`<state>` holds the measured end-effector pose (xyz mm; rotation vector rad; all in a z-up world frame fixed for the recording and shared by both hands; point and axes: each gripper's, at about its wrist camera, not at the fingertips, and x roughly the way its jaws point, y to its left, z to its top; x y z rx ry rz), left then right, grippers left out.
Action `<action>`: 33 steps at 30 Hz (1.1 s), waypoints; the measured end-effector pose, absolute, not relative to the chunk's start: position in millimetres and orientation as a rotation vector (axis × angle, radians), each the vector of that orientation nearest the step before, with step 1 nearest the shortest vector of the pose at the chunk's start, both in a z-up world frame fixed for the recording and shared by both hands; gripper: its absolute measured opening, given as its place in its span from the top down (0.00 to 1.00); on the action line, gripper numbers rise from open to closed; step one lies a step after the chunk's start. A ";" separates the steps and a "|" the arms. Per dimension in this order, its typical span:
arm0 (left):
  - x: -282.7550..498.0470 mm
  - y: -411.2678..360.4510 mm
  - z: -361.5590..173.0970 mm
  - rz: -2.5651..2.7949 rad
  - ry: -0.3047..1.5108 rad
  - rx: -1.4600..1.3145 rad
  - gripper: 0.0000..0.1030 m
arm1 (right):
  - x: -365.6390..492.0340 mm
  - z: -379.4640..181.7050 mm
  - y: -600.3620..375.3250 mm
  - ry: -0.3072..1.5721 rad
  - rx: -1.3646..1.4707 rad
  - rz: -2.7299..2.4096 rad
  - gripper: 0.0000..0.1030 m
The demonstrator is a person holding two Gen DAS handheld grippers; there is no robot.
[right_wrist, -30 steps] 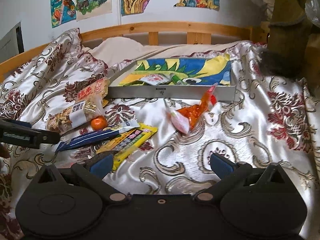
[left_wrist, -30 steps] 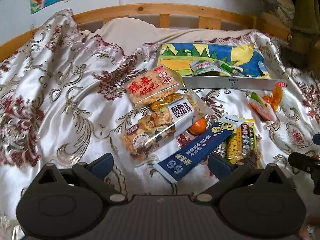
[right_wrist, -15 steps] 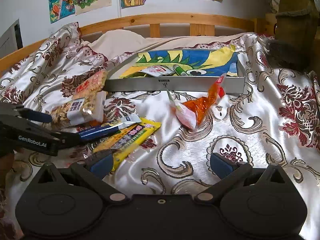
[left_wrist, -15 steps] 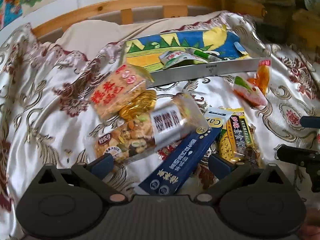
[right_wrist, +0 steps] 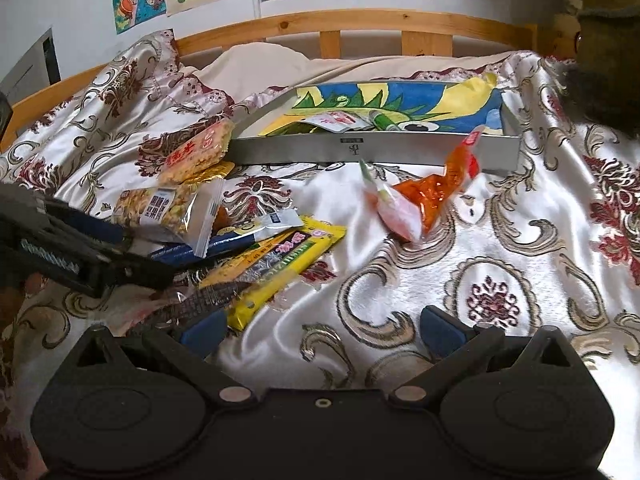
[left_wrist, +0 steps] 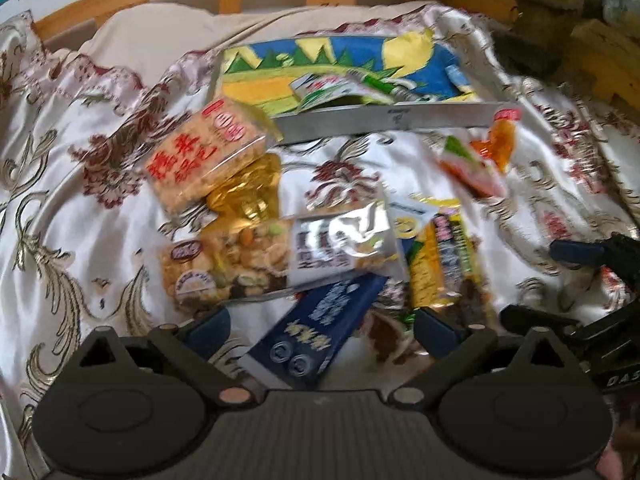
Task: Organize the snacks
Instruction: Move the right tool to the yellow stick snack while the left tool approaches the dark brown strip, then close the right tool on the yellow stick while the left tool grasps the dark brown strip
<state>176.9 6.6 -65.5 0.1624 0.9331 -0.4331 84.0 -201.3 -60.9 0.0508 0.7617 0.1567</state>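
Note:
Snack packs lie in a heap on the satin bedspread. In the left wrist view my left gripper [left_wrist: 320,330] is open, its fingers on either side of the dark blue bar pack [left_wrist: 320,328], close under the clear nut-mix bag [left_wrist: 256,264]. A rice-cracker pack [left_wrist: 204,160], a gold wrapper [left_wrist: 248,192] and a yellow sushi pack [left_wrist: 444,264] lie around. My right gripper [right_wrist: 320,330] is open and empty over bare cloth, right of the yellow pack [right_wrist: 288,264]. An orange packet [right_wrist: 436,192] and a pink one [right_wrist: 394,212] lie near the box.
A shallow grey box [right_wrist: 376,152] with a colourful painted lining holds a few small packets at the back. A wooden bed rail [right_wrist: 360,24] and a beige pillow [right_wrist: 260,64] lie behind. The other gripper shows at the left edge of the right wrist view [right_wrist: 80,252].
My left gripper has moved forward and right, down over the heap, so the blue bar pack now lies between its fingers. My right gripper has edged forward slightly.

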 end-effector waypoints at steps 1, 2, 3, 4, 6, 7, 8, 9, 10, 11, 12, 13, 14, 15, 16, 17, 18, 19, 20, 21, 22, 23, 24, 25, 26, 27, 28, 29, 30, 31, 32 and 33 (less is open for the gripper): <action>179.1 8.3 -67.9 -0.417 0.945 0.162 0.07 | 86.5 -60.6 -200.1 0.763 0.055 0.159 0.01; 181.4 11.1 -70.5 -0.397 0.955 0.155 0.07 | 89.3 -60.2 -198.6 0.765 0.057 0.158 0.01; 183.3 14.0 -72.3 -0.380 0.964 0.144 0.08 | 92.7 -59.6 -196.6 0.768 0.057 0.155 0.01; 185.4 17.3 -74.3 -0.367 0.972 0.132 0.11 | 96.8 -59.2 -194.1 0.774 0.056 0.150 0.01; 186.5 22.6 -74.3 -0.374 0.966 0.109 0.12 | 106.5 -59.3 -189.6 0.789 0.066 0.148 0.01; 186.7 23.6 -74.1 -0.376 0.963 0.106 0.12 | 112.2 -60.1 -187.2 0.802 0.076 0.146 0.01; 186.8 23.6 -73.8 -0.379 0.960 0.111 0.12 | 117.0 -61.1 -184.3 0.813 0.082 0.140 0.01; 186.6 23.3 -73.9 -0.383 0.957 0.122 0.12 | 122.3 -62.0 -180.3 0.825 0.083 0.137 0.01; 186.7 22.5 -73.9 -0.385 0.955 0.131 0.12 | 126.5 -62.0 -176.6 0.833 0.079 0.137 0.01; 186.8 22.3 -73.9 -0.386 0.954 0.135 0.12 | 129.6 -61.3 -172.1 0.837 0.070 0.137 0.01; 186.9 22.8 -73.8 -0.386 0.957 0.133 0.13 | 131.6 -60.6 -167.8 0.837 0.056 0.140 0.01; 188.2 24.5 -74.1 -0.379 0.963 0.131 0.15 | 133.1 -59.9 -162.9 0.836 0.041 0.143 0.01; 189.3 25.6 -73.9 -0.374 0.968 0.127 0.16 | 134.5 -59.7 -159.9 0.839 0.029 0.142 0.01; 190.4 26.8 -73.7 -0.371 0.972 0.121 0.16 | 135.8 -59.5 -156.7 0.843 0.017 0.139 0.01; 191.9 29.1 -73.2 -0.366 0.977 0.110 0.16 | 137.2 -59.5 -154.5 0.846 0.009 0.138 0.01; 193.2 31.4 -72.6 -0.362 0.981 0.097 0.16 | 137.9 -59.3 -152.5 0.849 0.001 0.138 0.01; 194.6 33.3 -72.2 -0.359 0.985 0.083 0.16 | 138.1 -59.0 -151.5 0.849 -0.004 0.139 0.01; 195.2 35.1 -71.7 -0.357 0.988 0.069 0.17 | 137.5 -58.7 -151.4 0.849 -0.007 0.139 0.01; 195.9 36.7 -71.2 -0.355 0.990 0.057 0.17 | 136.6 -58.7 -152.2 0.849 -0.004 0.140 0.01; 196.5 37.5 -71.0 -0.353 0.991 0.052 0.17 | 136.4 -59.2 -152.5 0.851 0.001 0.139 0.01; 196.9 37.9 -70.9 -0.352 0.992 0.050 0.17 | 137.2 -59.7 -152.6 0.855 0.005 0.137 0.01; 197.2 38.0 -71.0 -0.351 0.992 0.051 0.17 | 139.5 -60.1 -151.9 0.861 0.007 0.131 0.01; 197.2 37.7 -71.2 -0.342 0.992 0.055 0.21 | 143.3 -60.5 -150.0 0.869 0.006 0.124 0.01; 197.4 38.2 -71.2 -0.330 0.993 0.059 0.24 | 147.9 -61.8 -146.9 0.880 -0.001 0.120 0.01; 198.0 39.6 -71.2 -0.320 0.993 0.060 0.26 | 151.8 -63.4 -144.3 0.883 -0.002 0.118 0.01; 199.1 41.3 -70.9 -0.311 0.994 0.056 0.26 | 154.9 -65.1 -142.6 0.889 0.002 0.114 0.01; 200.3 43.9 -70.6 -0.300 0.996 0.048 0.26 | 158.2 -67.1 -142.0 0.902 0.008 0.115 0.02; 201.3 46.5 -70.0 -0.299 0.997 0.034 0.25 | 159.6 -69.0 -141.8 0.914 0.008 0.117 0.08; 201.8 48.4 -69.2 -0.301 0.998 0.017 0.25 | 159.8 -70.9 -142.1 0.921 -0.006 0.108 0.09; 202.9 50.5 -68.5 -0.301 0.999 -0.003 0.24 | 158.3 -71.9 -143.2 0.916 -0.015 0.109 0.10; 204.0 52.4 -68.2 -0.300 1.001 -0.022 0.24 | 157.0 -71.8 -144.1 0.913 -0.021 0.111 0.12; 204.9 53.5 -68.4 -0.300 1.002 -0.035 0.24 | 156.1 -71.2 -144.8 0.913 -0.032 0.113 0.14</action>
